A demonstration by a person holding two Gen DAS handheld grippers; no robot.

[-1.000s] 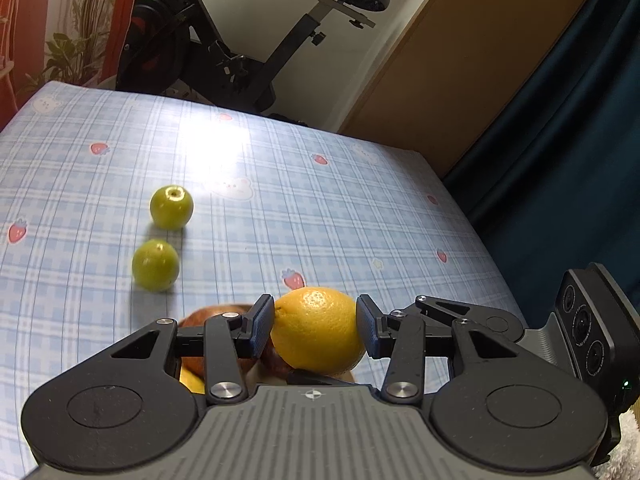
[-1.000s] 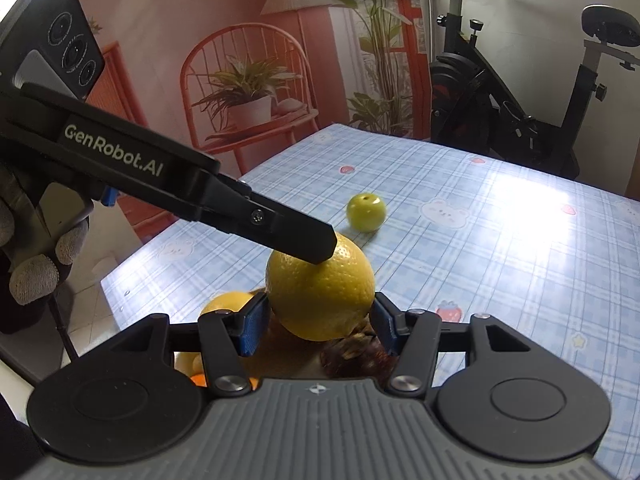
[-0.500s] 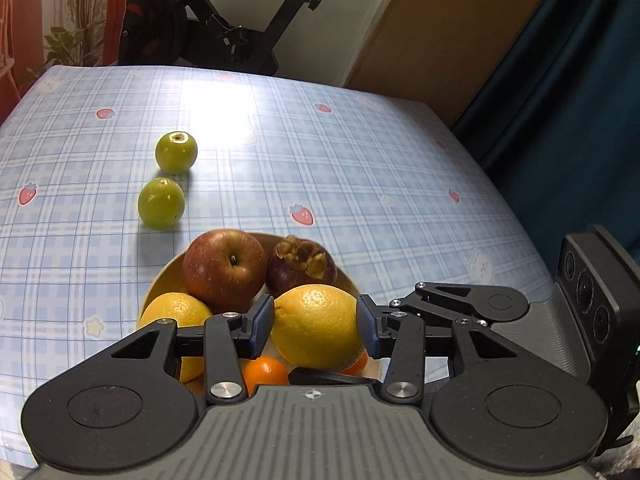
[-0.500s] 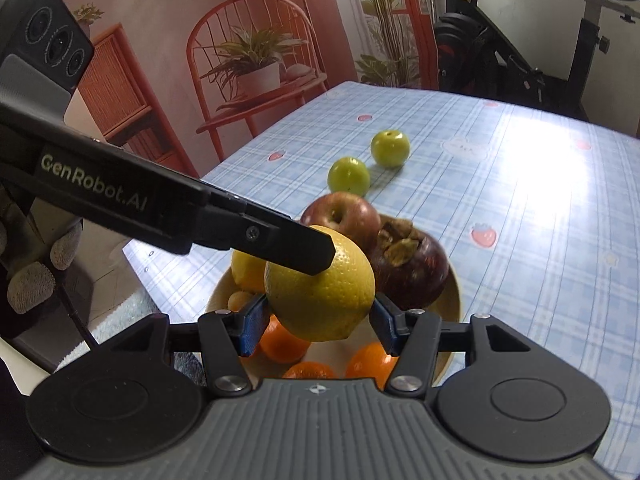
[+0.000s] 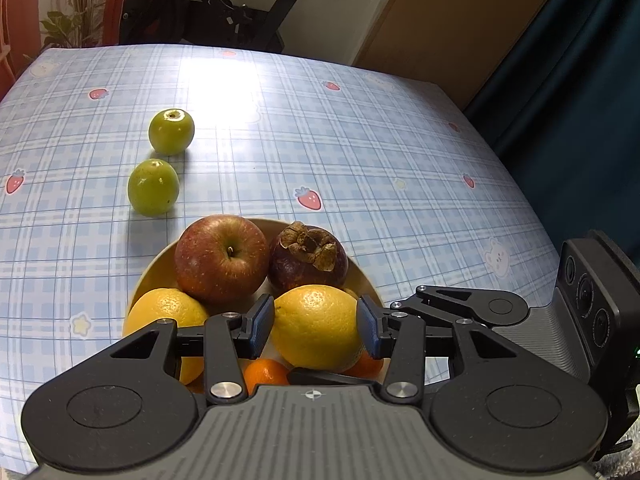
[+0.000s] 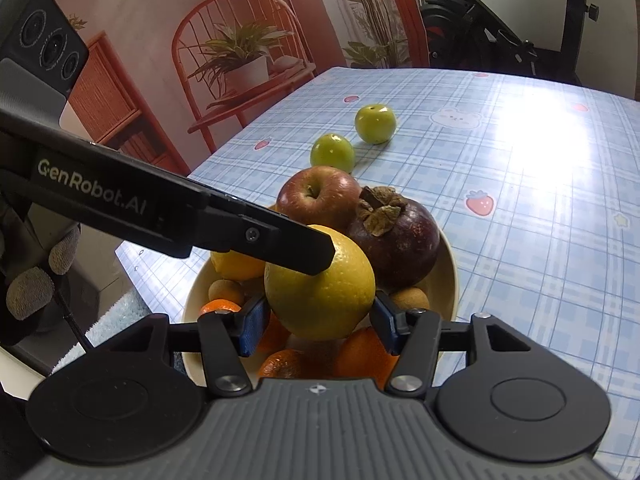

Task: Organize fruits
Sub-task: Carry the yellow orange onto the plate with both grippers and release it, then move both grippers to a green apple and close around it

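Left wrist view has the left claw [image 5: 316, 330] part-open, pads clamped on a yellow orange [image 5: 318, 326], with the right claw [image 6: 320, 318] gripping the same fruit crosswise, just above the bowl [image 6: 448, 280] piled with an apple [image 5: 222, 258] and mangosteen [image 5: 308, 258]. Placing seems underway; next, lowering into a gap and releasing. Beyond, two green fruits [image 5: 154, 192] wait on the bench [image 5: 360, 140]

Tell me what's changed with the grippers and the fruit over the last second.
Both grippers, left and right, carried the yellow orange down toward the fruit bowl, still clamped from both sides. The two green apples stayed on the table.
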